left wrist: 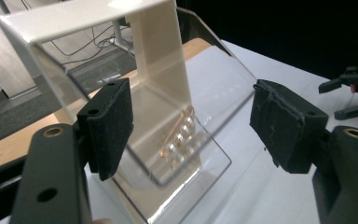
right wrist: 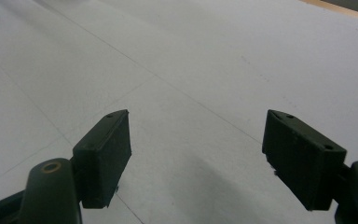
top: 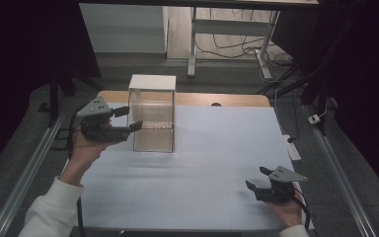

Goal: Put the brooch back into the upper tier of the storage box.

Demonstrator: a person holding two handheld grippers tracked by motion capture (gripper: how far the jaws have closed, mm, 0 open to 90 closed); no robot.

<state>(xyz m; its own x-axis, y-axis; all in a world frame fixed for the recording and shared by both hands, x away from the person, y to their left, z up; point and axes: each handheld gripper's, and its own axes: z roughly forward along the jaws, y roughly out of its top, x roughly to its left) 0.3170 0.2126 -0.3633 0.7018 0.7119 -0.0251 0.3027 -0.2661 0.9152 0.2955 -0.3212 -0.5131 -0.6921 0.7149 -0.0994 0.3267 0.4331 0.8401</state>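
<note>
My left hand-held gripper (top: 126,118) has its jaws apart and empty. The clear case (top: 152,114) stands just ahead, its open front wall between them. I should ease in level without tipping it. My right hand-held gripper (top: 257,178) rests apart on the tabletop (top: 202,163), well off.

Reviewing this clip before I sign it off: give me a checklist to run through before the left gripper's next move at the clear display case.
1. Left gripper open: ok, jaws wide apart.
2. Jaws free of the clear case: ok in the left gripper view; nothing is clamped.
3. Case upright on the white table: ok.
4. Gold item inside the case, undisturbed: cannot tell what it is.
5. Right gripper out of the way: ok, open and low over bare table, apart from the case.
</note>
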